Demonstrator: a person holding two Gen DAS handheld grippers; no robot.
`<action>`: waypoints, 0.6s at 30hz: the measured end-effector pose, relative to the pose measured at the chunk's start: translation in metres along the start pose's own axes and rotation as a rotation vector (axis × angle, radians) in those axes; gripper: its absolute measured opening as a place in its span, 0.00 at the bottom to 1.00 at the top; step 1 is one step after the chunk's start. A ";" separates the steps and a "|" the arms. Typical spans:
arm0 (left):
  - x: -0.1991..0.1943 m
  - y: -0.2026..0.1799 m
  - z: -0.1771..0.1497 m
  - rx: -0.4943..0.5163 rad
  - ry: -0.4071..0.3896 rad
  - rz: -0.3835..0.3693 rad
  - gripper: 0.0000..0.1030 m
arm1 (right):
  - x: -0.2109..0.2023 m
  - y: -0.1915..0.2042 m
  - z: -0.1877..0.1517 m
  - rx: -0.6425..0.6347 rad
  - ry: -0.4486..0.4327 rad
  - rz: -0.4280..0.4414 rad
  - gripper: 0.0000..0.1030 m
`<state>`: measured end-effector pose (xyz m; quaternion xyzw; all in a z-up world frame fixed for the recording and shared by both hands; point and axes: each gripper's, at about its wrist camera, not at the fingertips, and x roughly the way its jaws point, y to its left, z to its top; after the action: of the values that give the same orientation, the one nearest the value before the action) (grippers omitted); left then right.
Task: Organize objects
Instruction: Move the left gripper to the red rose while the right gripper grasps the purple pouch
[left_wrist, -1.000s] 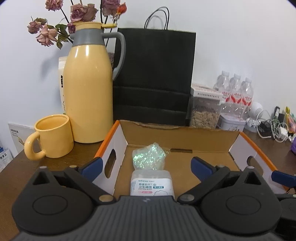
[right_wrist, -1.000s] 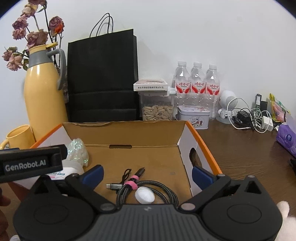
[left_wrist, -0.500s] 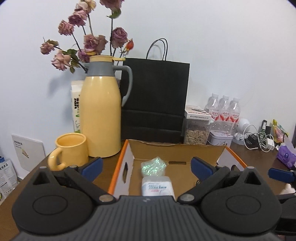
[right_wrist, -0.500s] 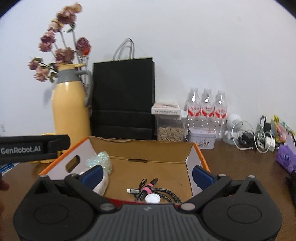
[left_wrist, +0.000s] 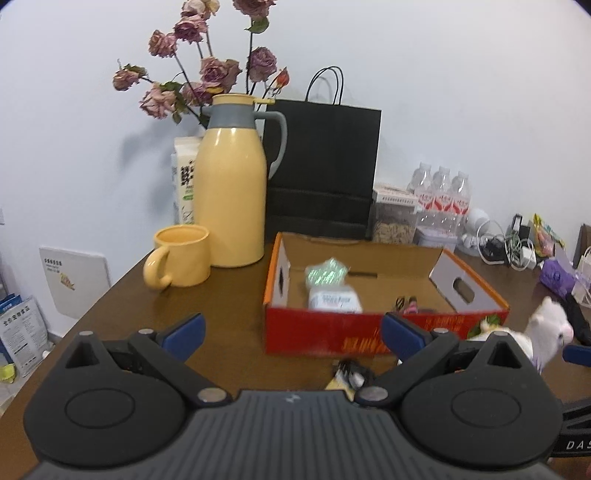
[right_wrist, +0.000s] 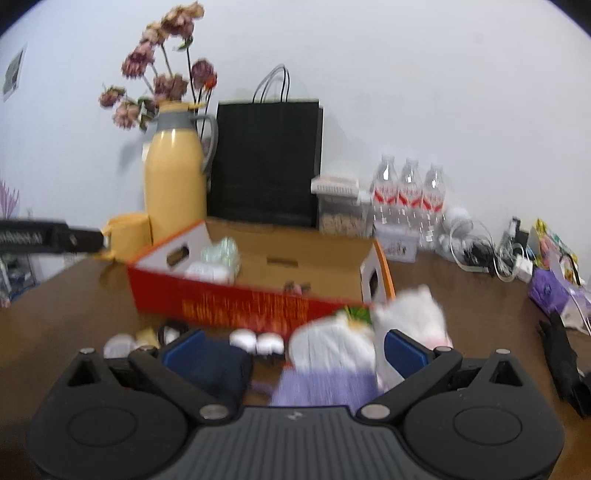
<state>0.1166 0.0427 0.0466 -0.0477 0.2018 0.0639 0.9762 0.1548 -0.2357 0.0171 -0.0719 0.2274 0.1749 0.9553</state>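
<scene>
An open red and orange cardboard box stands on the brown table. In it lie a glittery green packet, a white cotton-pad pack and a coiled cable. My left gripper is open and empty, well in front of the box. My right gripper is open and empty above a white plush toy and a purple item lying in front of the box. Small white round items and a dark blue thing lie there too.
A yellow thermos with dried roses, a yellow mug and a black paper bag stand behind the box. Water bottles, a seed jar, a tin and tangled chargers are at the back right.
Both grippers pulled back out of the box and away from it; the box front and the items on the table before it have come into view. Both stay open.
</scene>
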 end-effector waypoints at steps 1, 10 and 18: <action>-0.004 0.002 -0.004 0.000 0.007 0.001 1.00 | -0.002 -0.001 -0.007 -0.003 0.019 0.000 1.00; -0.025 0.022 -0.054 -0.034 0.131 0.000 1.00 | -0.019 -0.006 -0.055 0.009 0.123 0.013 1.00; -0.029 0.020 -0.058 -0.013 0.141 0.004 1.00 | -0.014 -0.003 -0.055 0.000 0.140 0.019 1.00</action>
<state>0.0650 0.0520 0.0037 -0.0581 0.2698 0.0636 0.9590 0.1217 -0.2541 -0.0248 -0.0819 0.2943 0.1785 0.9353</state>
